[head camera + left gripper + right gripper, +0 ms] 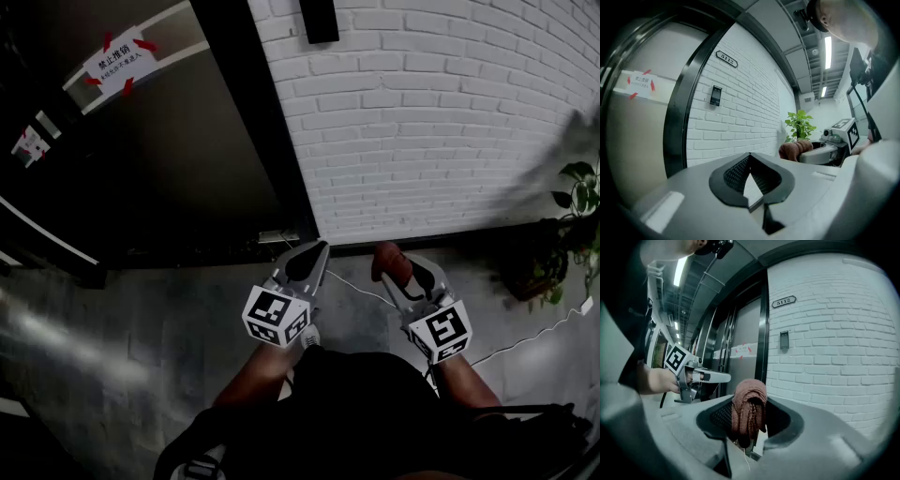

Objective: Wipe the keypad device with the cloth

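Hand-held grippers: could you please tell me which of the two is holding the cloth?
The right hand-held gripper: its jaws clamp the reddish-brown cloth, while the left hand-held gripper is shut on nothing.

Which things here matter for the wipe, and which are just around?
For the job:
cloth, clamped in the right hand-held gripper
keypad device on the brick wall

Just around:
potted plant
number plate
door sign
left hand-held gripper, shut, empty
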Demonstrator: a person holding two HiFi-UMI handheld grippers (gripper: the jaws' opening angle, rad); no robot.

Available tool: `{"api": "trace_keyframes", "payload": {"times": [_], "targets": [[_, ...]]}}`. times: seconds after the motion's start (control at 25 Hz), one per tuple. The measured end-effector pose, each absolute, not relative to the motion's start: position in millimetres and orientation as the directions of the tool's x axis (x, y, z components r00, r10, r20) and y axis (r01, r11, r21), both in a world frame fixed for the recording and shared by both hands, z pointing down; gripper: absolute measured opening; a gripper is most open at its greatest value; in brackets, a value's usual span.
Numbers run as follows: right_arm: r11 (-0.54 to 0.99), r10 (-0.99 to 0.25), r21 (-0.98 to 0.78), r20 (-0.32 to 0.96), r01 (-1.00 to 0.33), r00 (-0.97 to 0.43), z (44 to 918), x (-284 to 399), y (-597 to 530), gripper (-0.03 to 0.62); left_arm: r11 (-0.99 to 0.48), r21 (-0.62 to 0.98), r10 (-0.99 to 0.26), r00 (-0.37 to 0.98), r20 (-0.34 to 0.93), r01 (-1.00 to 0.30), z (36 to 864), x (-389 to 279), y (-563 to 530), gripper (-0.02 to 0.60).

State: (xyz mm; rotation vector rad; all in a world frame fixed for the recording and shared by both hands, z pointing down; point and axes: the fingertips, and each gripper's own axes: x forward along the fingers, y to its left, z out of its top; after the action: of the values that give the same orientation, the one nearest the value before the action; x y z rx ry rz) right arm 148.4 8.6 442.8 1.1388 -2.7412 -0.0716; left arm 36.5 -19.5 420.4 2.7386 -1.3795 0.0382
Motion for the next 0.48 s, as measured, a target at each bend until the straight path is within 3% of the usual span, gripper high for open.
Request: {"api": "trace_keyframes", "payload": {"times": [0.48], "targets": [[0.701, -0.712, 0.098, 0.141, -0.706, -0.688, 439, 135, -26, 0.146, -0.595, 0.059, -0.799, 0.598, 0.067, -0.802, 420, 24, -52, 0.017]]}}
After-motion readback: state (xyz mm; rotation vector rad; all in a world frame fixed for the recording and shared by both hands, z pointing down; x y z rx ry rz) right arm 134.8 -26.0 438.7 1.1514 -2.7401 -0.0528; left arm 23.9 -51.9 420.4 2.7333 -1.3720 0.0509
